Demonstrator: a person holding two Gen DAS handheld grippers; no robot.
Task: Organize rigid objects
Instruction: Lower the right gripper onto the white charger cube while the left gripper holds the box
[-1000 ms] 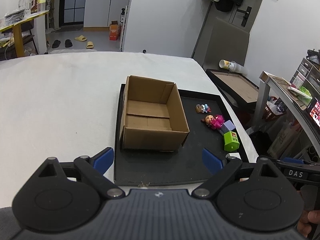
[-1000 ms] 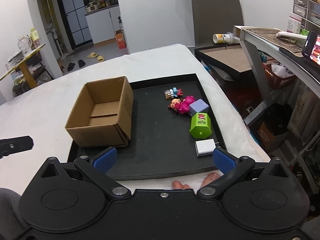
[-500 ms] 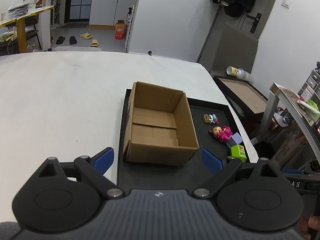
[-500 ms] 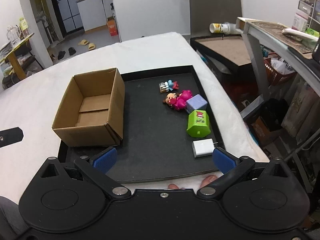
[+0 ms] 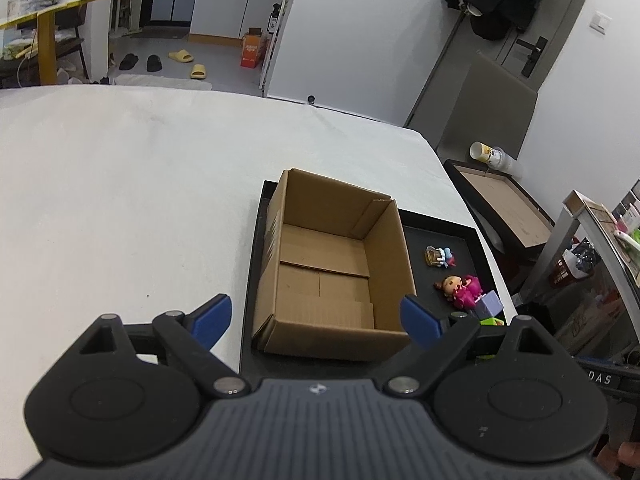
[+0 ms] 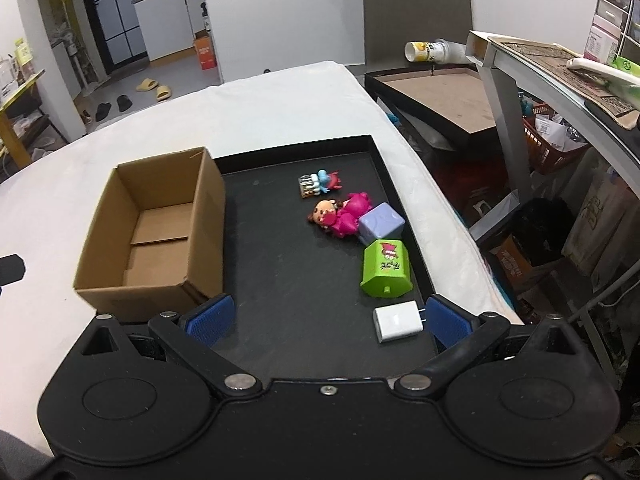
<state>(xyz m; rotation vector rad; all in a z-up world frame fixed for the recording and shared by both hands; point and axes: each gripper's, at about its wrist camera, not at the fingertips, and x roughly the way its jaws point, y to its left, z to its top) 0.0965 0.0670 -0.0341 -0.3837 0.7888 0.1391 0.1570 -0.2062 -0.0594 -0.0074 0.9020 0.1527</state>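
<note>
An empty, open cardboard box (image 5: 332,264) (image 6: 160,232) stands on the left part of a black tray (image 5: 440,232) (image 6: 288,264). On the tray to its right lie a small blue figure (image 6: 320,184), a pink doll (image 6: 340,216) (image 5: 460,286), a purple cube (image 6: 381,224), a green block (image 6: 386,268) and a white charger (image 6: 396,320). My left gripper (image 5: 316,318) hovers before the box's near wall, its jaws wide and closing slightly, nothing between them. My right gripper (image 6: 327,319) is open over the tray's near edge, with the charger just inside its right finger, untouched.
The tray rests on a white table (image 5: 120,184) whose right edge runs close by the tray. Beyond that edge stand a second tray with a brown board (image 6: 440,92), a tipped cup (image 6: 426,51), a desk and a red basket (image 6: 548,148).
Both grippers have moved forward and a little lower toward the tray. The box fills more of the left view, and the charger has come up beside the right finger.
</note>
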